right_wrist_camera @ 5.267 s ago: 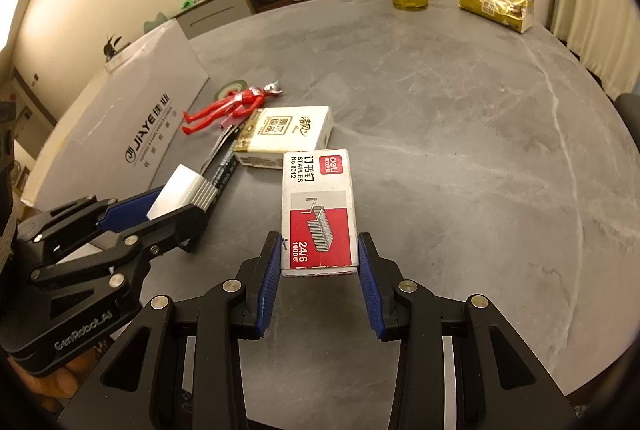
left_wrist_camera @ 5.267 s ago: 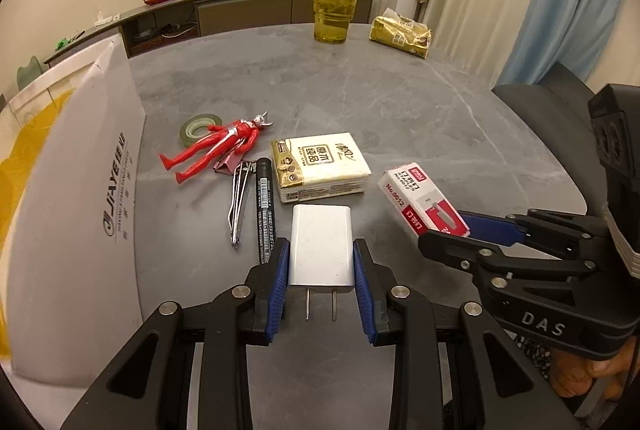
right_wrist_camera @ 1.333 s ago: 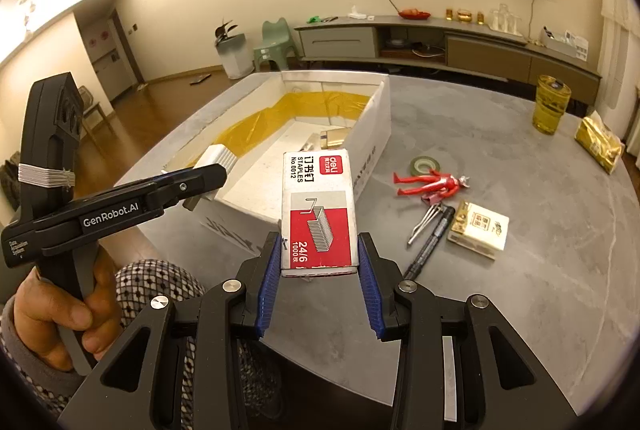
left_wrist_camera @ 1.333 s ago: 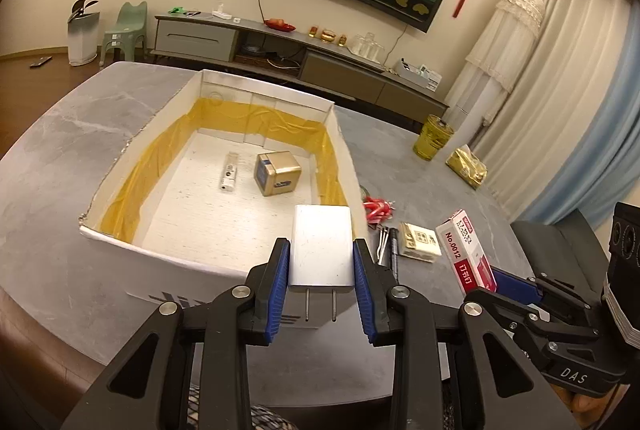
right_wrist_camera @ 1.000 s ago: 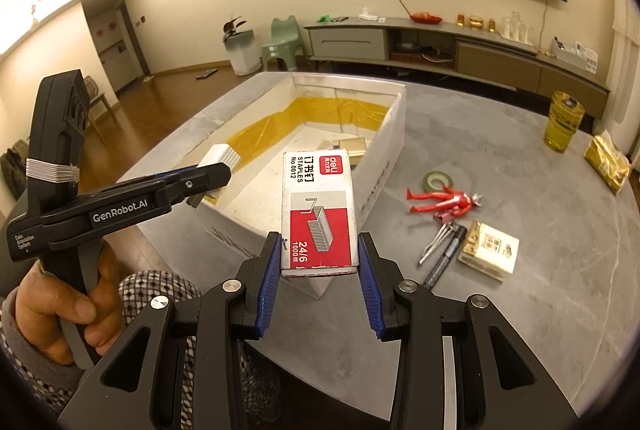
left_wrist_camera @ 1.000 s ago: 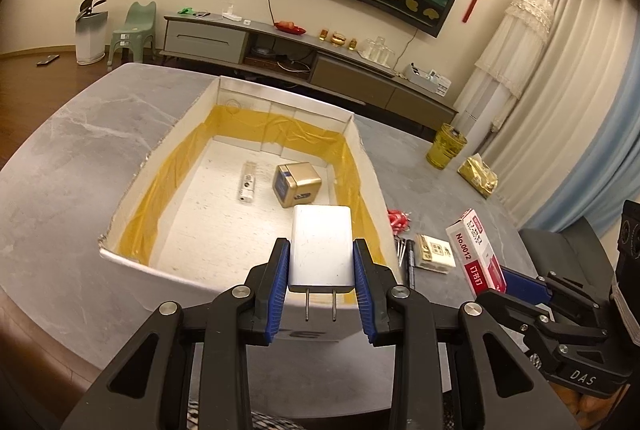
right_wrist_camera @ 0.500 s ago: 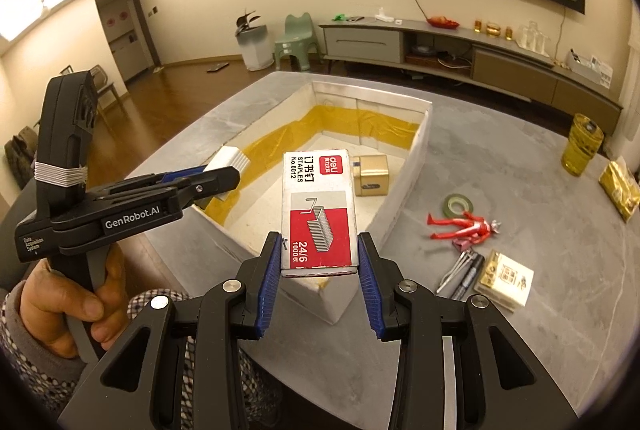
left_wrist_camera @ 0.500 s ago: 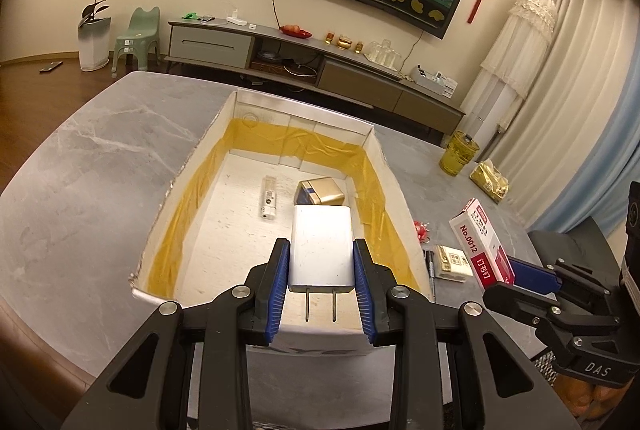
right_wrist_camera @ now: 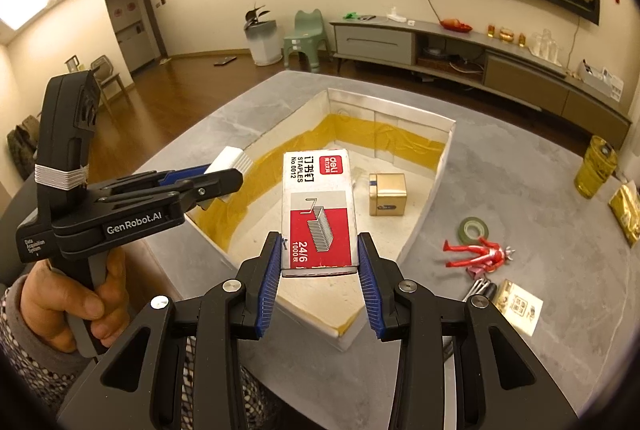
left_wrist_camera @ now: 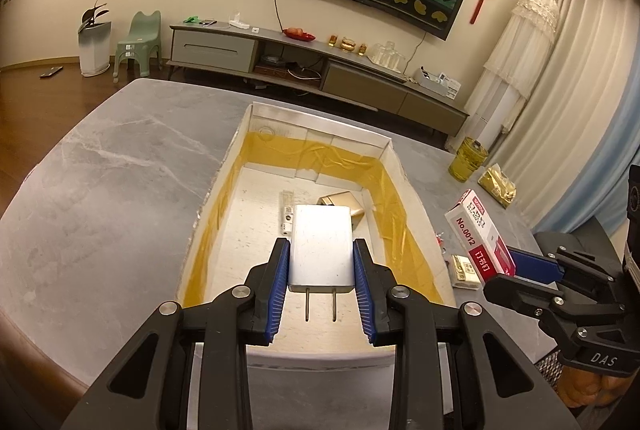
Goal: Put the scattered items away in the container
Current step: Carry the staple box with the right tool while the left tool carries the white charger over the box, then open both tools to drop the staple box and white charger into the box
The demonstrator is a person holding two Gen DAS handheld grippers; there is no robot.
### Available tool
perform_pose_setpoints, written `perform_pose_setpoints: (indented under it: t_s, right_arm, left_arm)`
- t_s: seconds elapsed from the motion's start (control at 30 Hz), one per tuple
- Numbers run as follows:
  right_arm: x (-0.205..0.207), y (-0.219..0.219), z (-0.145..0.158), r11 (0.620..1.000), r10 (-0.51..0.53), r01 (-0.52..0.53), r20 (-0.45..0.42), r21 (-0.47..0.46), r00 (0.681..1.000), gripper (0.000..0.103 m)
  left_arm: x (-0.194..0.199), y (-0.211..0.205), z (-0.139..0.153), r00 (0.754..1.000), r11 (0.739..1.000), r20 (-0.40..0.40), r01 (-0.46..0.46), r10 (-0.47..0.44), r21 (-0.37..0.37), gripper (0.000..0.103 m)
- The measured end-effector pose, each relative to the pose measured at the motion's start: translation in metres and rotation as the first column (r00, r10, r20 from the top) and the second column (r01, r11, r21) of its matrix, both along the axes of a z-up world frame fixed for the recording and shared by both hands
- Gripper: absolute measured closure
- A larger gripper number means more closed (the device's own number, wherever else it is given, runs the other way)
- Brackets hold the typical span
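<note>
Now the left gripper (left_wrist_camera: pixel 321 274), clamping the charger (left_wrist_camera: pixel 321 248) prongs-back, is hanging over the box (left_wrist_camera: pixel 412 190) floor, while the right gripper (right_wrist_camera: pixel 319 270), gripping the staples (right_wrist_camera: pixel 318 208), is hovering above its near corner.

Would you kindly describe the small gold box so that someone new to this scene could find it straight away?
Start at the large white container with yellow-taped inner walls on the grey table. On its white floor, towards the far end, sits the gold box, a small cube. Its one neighbour on that floor is a thin, pale, flat strip, so the shiny gold cube shape sets it apart.
</note>
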State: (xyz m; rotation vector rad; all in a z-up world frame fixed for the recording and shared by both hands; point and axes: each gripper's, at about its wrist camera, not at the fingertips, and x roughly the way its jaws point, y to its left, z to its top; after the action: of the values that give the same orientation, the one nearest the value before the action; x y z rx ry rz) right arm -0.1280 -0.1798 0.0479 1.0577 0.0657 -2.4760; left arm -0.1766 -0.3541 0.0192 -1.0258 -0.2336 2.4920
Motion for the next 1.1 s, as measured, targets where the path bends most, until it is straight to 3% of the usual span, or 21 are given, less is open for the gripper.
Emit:
perform_pose_setpoints:
  t_s: [0.63, 1.1]
  right_arm:
    - [-0.060, -0.015, -0.004, 1.000, 0.013, -0.015, 0.083, 0.027, 0.996, 0.064]
    - [-0.101, -0.034, -0.022, 0.995, 0.041, -0.055, 0.168, 0.081, 0.985, 0.063]
  left_arm:
    - [-0.041, 0.006, 0.008, 0.997, 0.992, 0.012, 0.075, -0.074, -0.101, 0.071]
    - [-0.076, 0.018, -0.010, 0.986, 0.968, 0.103, 0.150, -0.131, -0.199, 0.071]
